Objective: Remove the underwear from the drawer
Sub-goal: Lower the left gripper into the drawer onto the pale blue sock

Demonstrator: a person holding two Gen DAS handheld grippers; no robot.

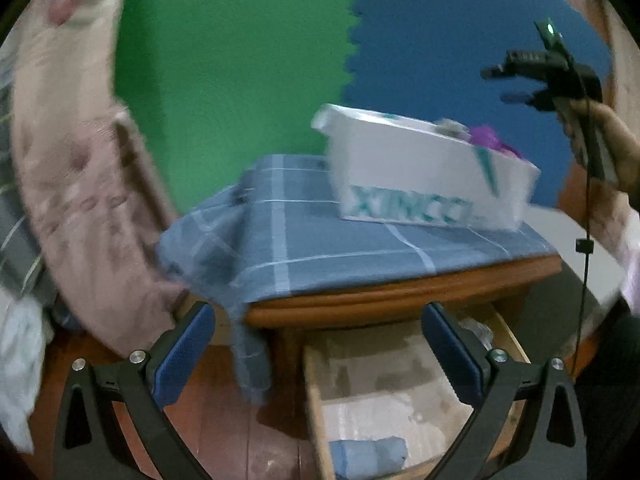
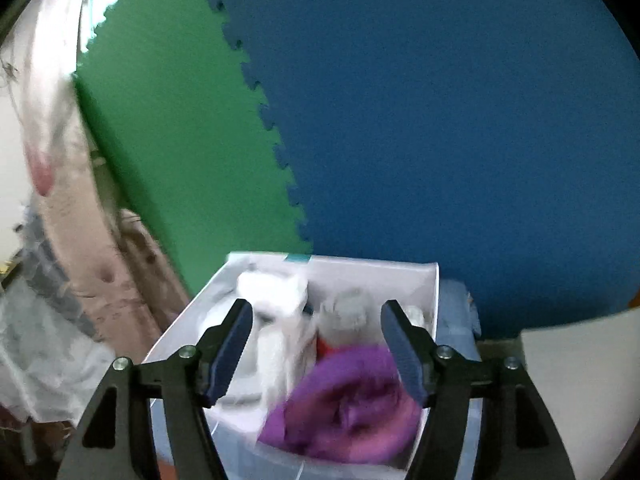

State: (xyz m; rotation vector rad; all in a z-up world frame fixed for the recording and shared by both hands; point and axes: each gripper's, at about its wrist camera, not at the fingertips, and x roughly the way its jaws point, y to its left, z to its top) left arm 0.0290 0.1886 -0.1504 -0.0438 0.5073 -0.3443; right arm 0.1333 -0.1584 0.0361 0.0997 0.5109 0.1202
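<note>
We see our right gripper [image 2: 316, 344] spread wide and empty just above the purple underwear [image 2: 344, 404] lying in the white box [image 1: 420, 172], while our left gripper [image 1: 316, 356], also gaping, hovers over the open drawer [image 1: 384, 392].

Left wrist view facing nightstand; right wrist view close above shared white box [image 1: 424, 172].
</note>
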